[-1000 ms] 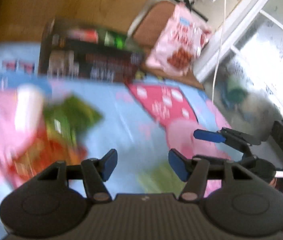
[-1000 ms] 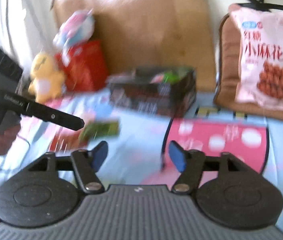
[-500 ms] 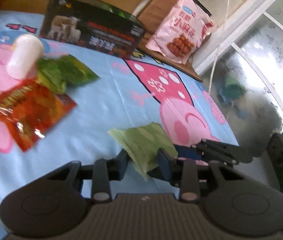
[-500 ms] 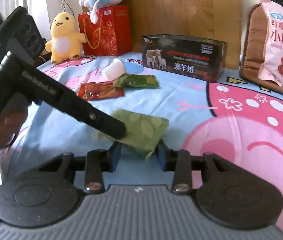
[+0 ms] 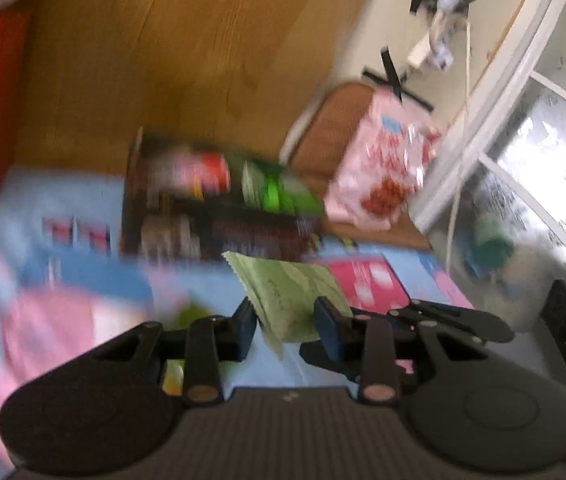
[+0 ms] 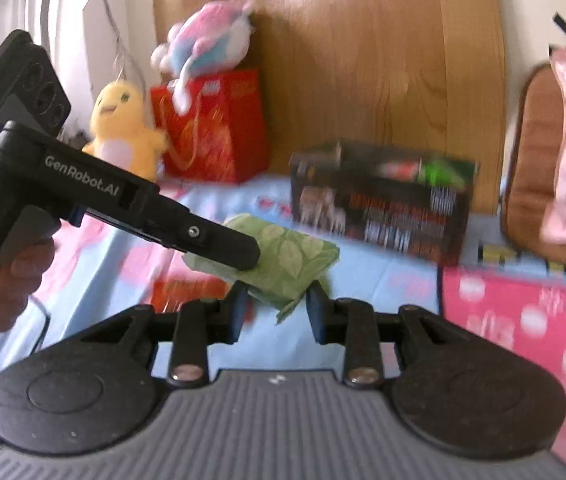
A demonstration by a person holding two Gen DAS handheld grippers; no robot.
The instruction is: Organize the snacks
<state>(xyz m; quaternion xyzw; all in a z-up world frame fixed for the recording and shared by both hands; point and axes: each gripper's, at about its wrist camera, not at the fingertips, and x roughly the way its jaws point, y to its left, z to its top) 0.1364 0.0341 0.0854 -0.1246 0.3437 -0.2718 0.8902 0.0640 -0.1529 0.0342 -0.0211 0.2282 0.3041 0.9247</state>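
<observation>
one green packet (image 5: 291,296) in two grippers' jaws, one dark box (image 6: 379,208)

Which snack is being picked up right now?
Look over the blue cartoon sheet, in front of the dark box. Both grippers pinch one pale green leaf-patterned packet there. It is lifted, unlike the orange-red packet lying below.

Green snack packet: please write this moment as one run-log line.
step: lift | item: green snack packet | left gripper: shut on it | right gripper: jaws closing on it | goal: dark box
</observation>
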